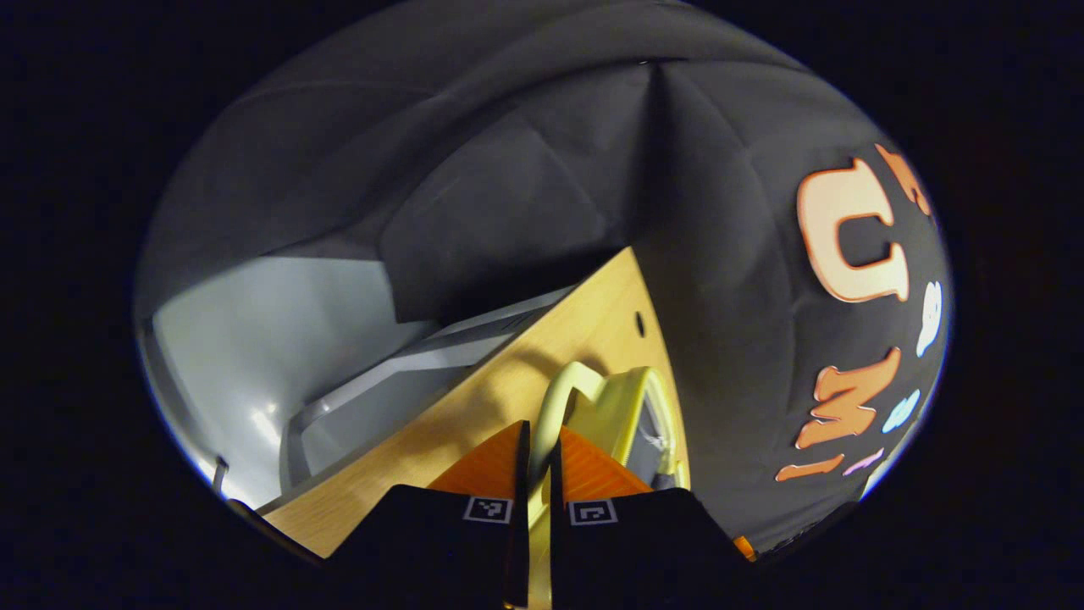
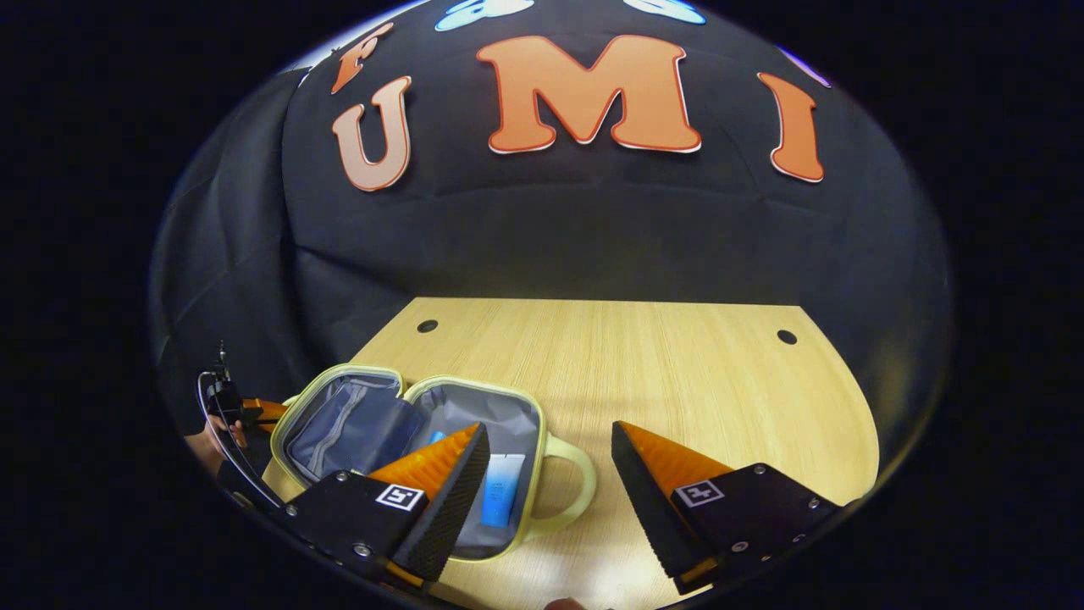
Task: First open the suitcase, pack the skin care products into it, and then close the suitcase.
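The small suitcase (image 2: 415,415) lies open on the wooden table (image 2: 677,373), pale yellow rim, grey lining, lid half to the left, a loop handle (image 2: 576,483) on its right side. A blue and white tube (image 2: 501,490) lies in the right half; a bit of another blue item (image 2: 435,437) peeks out behind my finger. My right gripper (image 2: 549,432) hovers open above the case's right half and handle. In the left gripper view my left gripper (image 1: 539,436) is shut on a pale yellow handle (image 1: 555,394) of the suitcase (image 1: 631,407). It also appears at the lid's left side (image 2: 246,411), held by a hand.
The table's right and far parts are bare wood with two small holes (image 2: 787,336) near the back edge. Black cloth wall stands close behind the table. In the left gripper view, grey floor (image 1: 254,339) lies beyond the table edge (image 1: 406,424).
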`<state>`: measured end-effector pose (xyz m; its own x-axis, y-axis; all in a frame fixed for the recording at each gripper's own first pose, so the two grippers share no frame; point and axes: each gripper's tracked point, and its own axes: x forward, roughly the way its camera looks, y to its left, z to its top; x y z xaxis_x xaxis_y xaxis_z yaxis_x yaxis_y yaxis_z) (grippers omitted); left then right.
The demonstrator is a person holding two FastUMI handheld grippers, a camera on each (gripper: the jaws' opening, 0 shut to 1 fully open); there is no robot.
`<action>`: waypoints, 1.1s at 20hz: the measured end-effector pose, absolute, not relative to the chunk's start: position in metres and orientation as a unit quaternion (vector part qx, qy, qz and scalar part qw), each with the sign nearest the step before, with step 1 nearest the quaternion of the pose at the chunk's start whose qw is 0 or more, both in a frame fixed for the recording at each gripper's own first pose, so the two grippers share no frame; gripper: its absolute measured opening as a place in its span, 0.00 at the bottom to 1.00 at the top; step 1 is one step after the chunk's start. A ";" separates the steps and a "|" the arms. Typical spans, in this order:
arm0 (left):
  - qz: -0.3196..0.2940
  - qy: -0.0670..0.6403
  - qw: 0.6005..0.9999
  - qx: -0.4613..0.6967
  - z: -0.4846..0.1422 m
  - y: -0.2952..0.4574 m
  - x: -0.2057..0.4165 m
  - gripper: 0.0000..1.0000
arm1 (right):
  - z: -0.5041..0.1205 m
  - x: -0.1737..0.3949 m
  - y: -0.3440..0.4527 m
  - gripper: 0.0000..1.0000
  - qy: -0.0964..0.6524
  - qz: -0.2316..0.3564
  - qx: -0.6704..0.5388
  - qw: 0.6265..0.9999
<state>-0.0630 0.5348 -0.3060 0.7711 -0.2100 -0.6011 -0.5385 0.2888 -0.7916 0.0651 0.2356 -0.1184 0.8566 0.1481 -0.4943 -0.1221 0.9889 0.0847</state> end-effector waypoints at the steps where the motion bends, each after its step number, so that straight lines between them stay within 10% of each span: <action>1: 0.100 0.312 0.744 -0.582 -0.292 0.536 -0.065 0.10 | -0.114 0.065 0.234 0.92 0.251 0.070 0.025 0.965; 22: -0.087 0.194 0.834 -0.508 -0.028 0.423 -0.016 0.10 | -0.051 0.075 0.187 0.93 0.147 0.068 -0.003 0.987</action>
<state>-0.0160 0.4234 -0.0283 0.9096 -0.3422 -0.2358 -0.0526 0.4681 -0.8821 0.0752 0.1868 -0.0511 0.9478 0.1329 -0.2898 -0.1347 0.9908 0.0139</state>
